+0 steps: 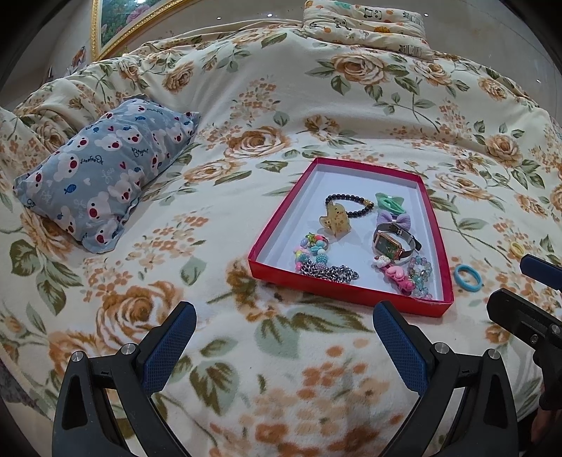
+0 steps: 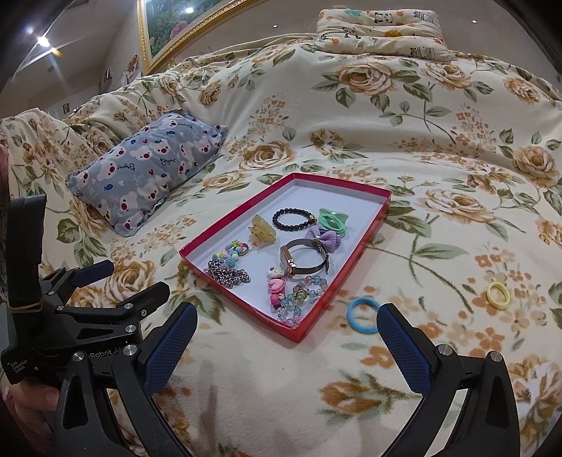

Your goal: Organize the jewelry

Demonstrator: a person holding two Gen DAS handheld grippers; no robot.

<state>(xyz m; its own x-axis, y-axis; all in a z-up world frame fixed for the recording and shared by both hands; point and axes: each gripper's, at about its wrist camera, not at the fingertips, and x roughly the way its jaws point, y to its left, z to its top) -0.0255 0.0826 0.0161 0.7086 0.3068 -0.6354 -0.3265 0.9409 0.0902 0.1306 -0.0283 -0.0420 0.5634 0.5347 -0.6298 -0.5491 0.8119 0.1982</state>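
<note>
A shallow red tray (image 1: 281, 214) (image 2: 232, 218) lies on the floral bedspread. Inside it are a black bead bracelet (image 1: 351, 205) (image 2: 294, 218), a yellow claw clip (image 1: 335, 219) (image 2: 262, 233), a watch (image 1: 393, 242) (image 2: 305, 260), a silver chain (image 1: 328, 272) (image 2: 226, 275), green and purple bows and bead strings. A blue hair ring (image 1: 468, 278) (image 2: 363, 314) and a yellow hair ring (image 1: 517, 249) (image 2: 498, 296) lie on the blanket right of the tray. My left gripper (image 1: 284, 344) is open near the tray's front edge. My right gripper (image 2: 286, 346) is open, its right finger beside the blue ring.
A grey bear-print pillow (image 1: 105, 172) (image 2: 147, 168) lies left of the tray. A panda-print pillow (image 1: 365, 24) (image 2: 383, 30) sits at the far edge, a gold-framed picture (image 1: 116, 24) behind. The other gripper shows at each view's side. Open blanket surrounds the tray.
</note>
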